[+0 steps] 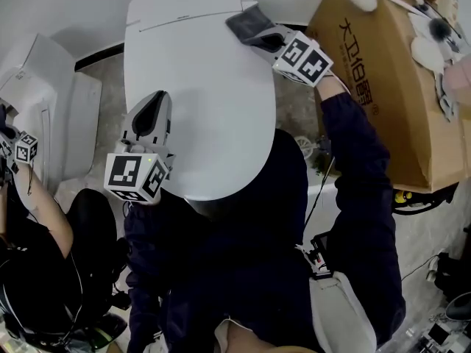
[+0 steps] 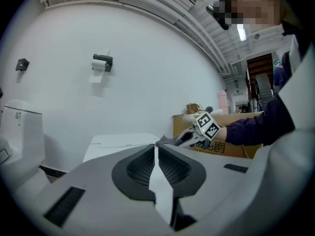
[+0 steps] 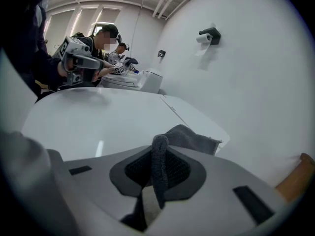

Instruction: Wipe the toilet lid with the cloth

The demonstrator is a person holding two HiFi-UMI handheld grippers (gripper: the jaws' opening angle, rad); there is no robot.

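Only its own view shows the right gripper (image 3: 156, 156) pinching the cloth (image 3: 191, 137); left gripper (image 2: 156, 157) pressed together at the toilet lid (image 1: 210, 116).

The toilet lid (image 1: 206, 116) is bare across its middle, while a cardboard box (image 1: 375, 79) crowds its right side and a second toilet (image 1: 51, 101) stands near its left.

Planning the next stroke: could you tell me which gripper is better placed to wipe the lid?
The right gripper, probably: it grips the cloth on the toilet lid; the left gripper is shut, empty.
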